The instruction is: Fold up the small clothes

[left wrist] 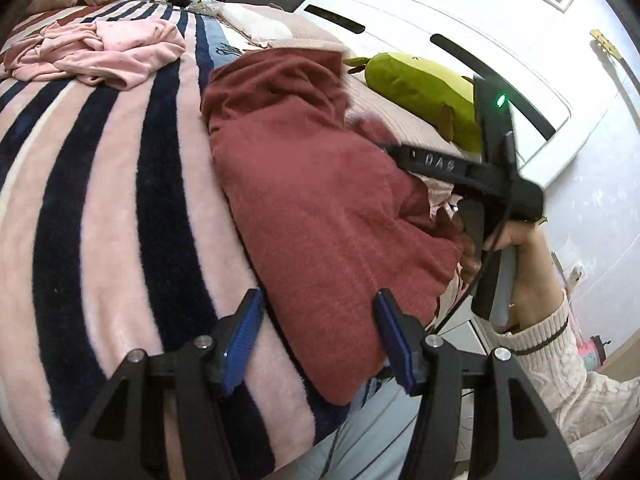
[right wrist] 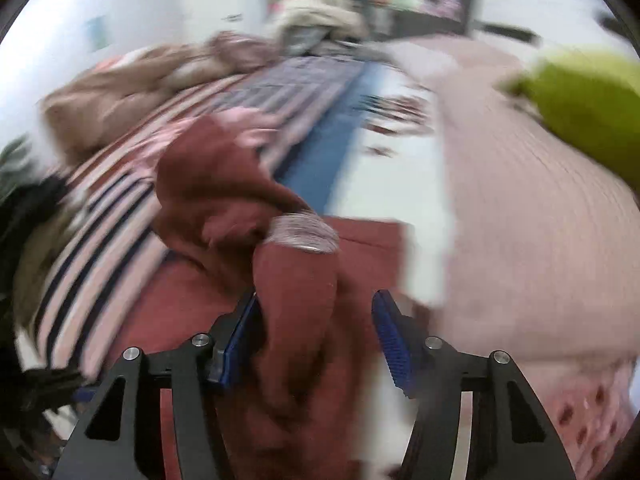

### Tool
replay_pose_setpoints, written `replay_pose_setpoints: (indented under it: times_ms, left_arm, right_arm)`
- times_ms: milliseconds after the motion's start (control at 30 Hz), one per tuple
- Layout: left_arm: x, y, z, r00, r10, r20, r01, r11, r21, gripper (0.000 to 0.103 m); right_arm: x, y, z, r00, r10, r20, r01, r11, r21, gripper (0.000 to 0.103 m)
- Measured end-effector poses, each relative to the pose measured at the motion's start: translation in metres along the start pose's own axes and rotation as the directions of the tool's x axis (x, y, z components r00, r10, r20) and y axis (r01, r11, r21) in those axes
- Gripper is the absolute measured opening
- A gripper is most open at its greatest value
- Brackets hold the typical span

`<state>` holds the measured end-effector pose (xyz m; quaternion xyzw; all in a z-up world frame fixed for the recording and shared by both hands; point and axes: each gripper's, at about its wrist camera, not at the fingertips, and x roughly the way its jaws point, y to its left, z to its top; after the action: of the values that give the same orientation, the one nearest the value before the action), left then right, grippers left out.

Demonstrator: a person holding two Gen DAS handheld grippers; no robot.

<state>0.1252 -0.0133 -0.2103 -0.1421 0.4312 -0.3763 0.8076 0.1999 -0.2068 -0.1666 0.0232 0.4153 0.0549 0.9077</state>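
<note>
Garment: red garment, a soft towelling piece, lies on the striped blanket at the near edge of the bed, bunched at its far end and flatter toward you; part of its near edge hangs over the blanket's side
Left gripper: your left gripper sits low at the garment's near corner, jaws parted, blue pads either side of the cloth edge but not pressing it; released
Right gripper: your right gripper is over the garment too, seen blurred; a raised fold of red cloth stands between the jaws, touching the left pad, with a gap to the right pad; not clamped as far as the blur lets you tell
Other clothes: pink garment lies crumpled beyond the red one, well apart; leave it alone for now
Nearby: green plush rests past the garment's far right side, near the headboard
Step in hand: judged as regripping for the next fold
Advice: take one layer only at each near corner; close fully before lifting; carry both corners evenly toward the bunched far end; smooth that bunch first, or the fold will trap it
</note>
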Motion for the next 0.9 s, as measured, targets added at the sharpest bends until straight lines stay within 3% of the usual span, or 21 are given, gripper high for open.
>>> replay_pose_setpoints:
  times_ms: [67, 133, 233, 300, 367, 400, 433, 467, 500, 533, 633, 733, 900]
  left_arm:
    - [0.000, 0.001, 0.001, 1.000, -0.006, -0.003, 0.006, 1.000, -0.001, 0.053]
    - [-0.001, 0.001, 0.002, 1.000, -0.017, -0.002, 0.017, 1.000, -0.005, 0.055]
    - [-0.003, 0.005, 0.002, 0.999, -0.049, 0.002, 0.049, 0.999, -0.013, 0.060]
    - [-0.003, 0.006, 0.001, 0.998, -0.056, 0.003, 0.056, 0.998, -0.020, 0.060]
    - [-0.003, 0.005, 0.002, 0.999, -0.052, 0.013, 0.052, 0.998, -0.023, 0.059]
    - [-0.002, 0.003, 0.002, 0.999, -0.048, 0.017, 0.048, 0.999, -0.021, 0.059]
    - [-0.002, 0.002, 0.002, 0.999, -0.038, 0.020, 0.038, 0.999, -0.017, 0.057]
    - [-0.002, 0.001, 0.003, 0.999, -0.034, 0.025, 0.034, 0.999, -0.012, 0.049]
    - [-0.004, -0.002, 0.003, 0.999, -0.031, 0.035, 0.032, 0.999, -0.003, 0.046]
    - [-0.006, -0.004, 0.003, 0.999, -0.030, 0.045, 0.029, 1.000, 0.006, 0.041]
    - [-0.013, -0.006, 0.003, 0.998, -0.026, 0.051, 0.024, 0.999, 0.035, 0.034]
    - [-0.016, -0.008, 0.003, 0.999, -0.008, 0.041, 0.005, 0.998, 0.056, 0.034]
    - [-0.009, -0.003, 0.003, 1.000, -0.015, 0.018, 0.015, 0.999, 0.029, 0.035]
  right_arm:
    - [0.000, -0.023, -0.011, 1.000, 0.001, -0.028, 0.000, 0.999, 0.046, 0.052]
    - [-0.014, -0.036, -0.025, 0.994, 0.111, -0.009, -0.110, 0.991, 0.081, 0.052]
    - [-0.039, -0.046, -0.047, 0.959, 0.283, 0.025, -0.284, 0.952, 0.116, 0.056]
    - [-0.043, -0.042, -0.064, 0.912, 0.410, 0.010, -0.408, 0.903, 0.133, 0.065]
    - [-0.046, -0.032, -0.077, 0.877, 0.481, -0.003, -0.477, 0.871, 0.119, 0.066]
    - [-0.049, -0.024, -0.082, 0.872, 0.490, -0.003, -0.488, 0.867, 0.100, 0.065]
    - [-0.050, -0.016, -0.086, 0.869, 0.496, 0.002, -0.495, 0.866, 0.071, 0.054]
    - [-0.050, -0.012, -0.089, 0.875, 0.484, 0.009, -0.484, 0.873, 0.062, 0.042]
    - [-0.053, -0.010, -0.094, 0.888, 0.460, 0.014, -0.460, 0.885, 0.067, 0.020]
    - [-0.054, -0.010, -0.098, 0.892, 0.451, 0.024, -0.451, 0.888, 0.093, 0.013]
    - [-0.067, -0.011, -0.105, 0.888, 0.456, 0.060, -0.460, 0.883, 0.092, 0.009]
    - [-0.082, -0.011, -0.116, 0.875, 0.482, 0.046, -0.485, 0.873, 0.060, 0.009]
    - [-0.069, 0.006, -0.124, 0.916, 0.397, -0.060, -0.398, 0.917, -0.012, 0.015]
